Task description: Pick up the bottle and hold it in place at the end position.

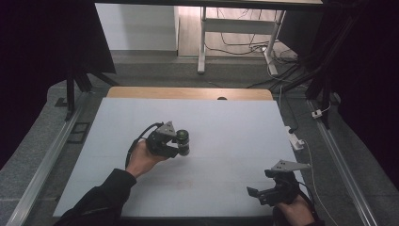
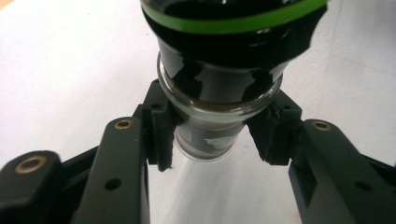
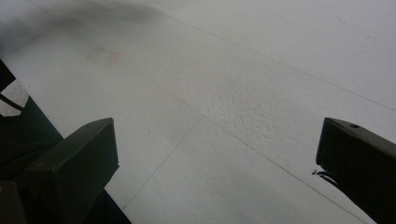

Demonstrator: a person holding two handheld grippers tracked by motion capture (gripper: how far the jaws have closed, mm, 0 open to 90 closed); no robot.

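A dark glass jar (image 1: 182, 141) with a green band lies sideways in my left gripper (image 1: 178, 143), held just above the white table (image 1: 226, 132) left of centre. In the left gripper view the jar (image 2: 219, 79) rises between the two black pads (image 2: 161, 135), which press on its clear glass end from both sides. My right gripper (image 1: 258, 193) rests near the table's front right corner, its jaws pointing left. In the right gripper view my right gripper (image 3: 217, 163) stands wide open over bare white tabletop with nothing between its fingers.
The white table surface has a wooden strip (image 1: 188, 92) along its far edge. A white power strip (image 1: 296, 140) and cables lie off the right edge. Metal rails (image 1: 47, 155) run along both sides, and a desk frame (image 1: 235, 33) stands beyond.
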